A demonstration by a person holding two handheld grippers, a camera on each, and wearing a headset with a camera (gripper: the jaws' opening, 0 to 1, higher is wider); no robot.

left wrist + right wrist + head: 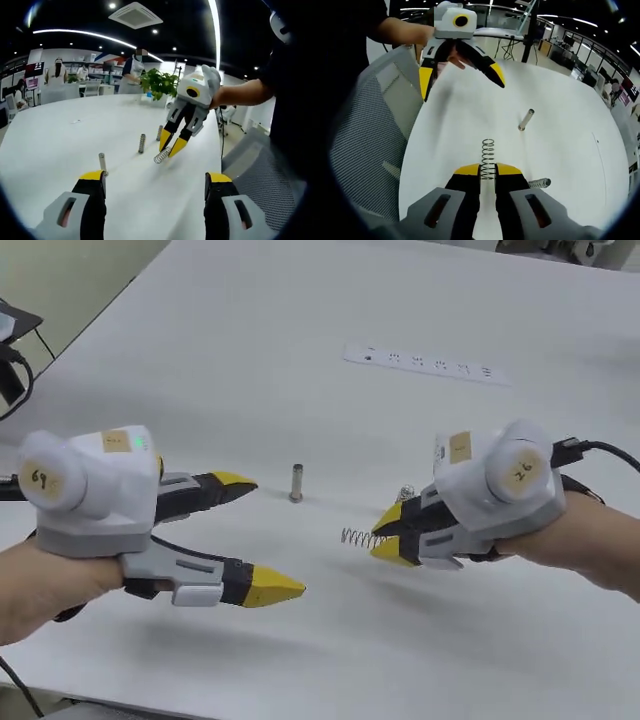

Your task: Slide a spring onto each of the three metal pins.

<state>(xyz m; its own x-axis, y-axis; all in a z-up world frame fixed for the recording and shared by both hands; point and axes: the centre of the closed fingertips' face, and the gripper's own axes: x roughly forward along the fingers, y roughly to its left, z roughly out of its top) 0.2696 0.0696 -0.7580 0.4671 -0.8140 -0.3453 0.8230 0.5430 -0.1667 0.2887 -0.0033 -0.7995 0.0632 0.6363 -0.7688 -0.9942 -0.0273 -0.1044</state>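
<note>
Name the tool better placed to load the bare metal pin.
Right. The right tool is shut on a thin silver coil spring, near the short grey metal pin; the left tool is open and empty.

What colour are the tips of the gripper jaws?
Yellow; clearest on the left gripper in the head view.

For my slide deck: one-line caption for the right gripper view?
Right gripper pinches a spring by its end, bare pin ahead, left gripper open beyond.

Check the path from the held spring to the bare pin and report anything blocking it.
Nothing visible blocks it. Only bare table lies between the spring in the right gripper and the upright bare pin. The open left gripper sits beyond the pin.
</note>
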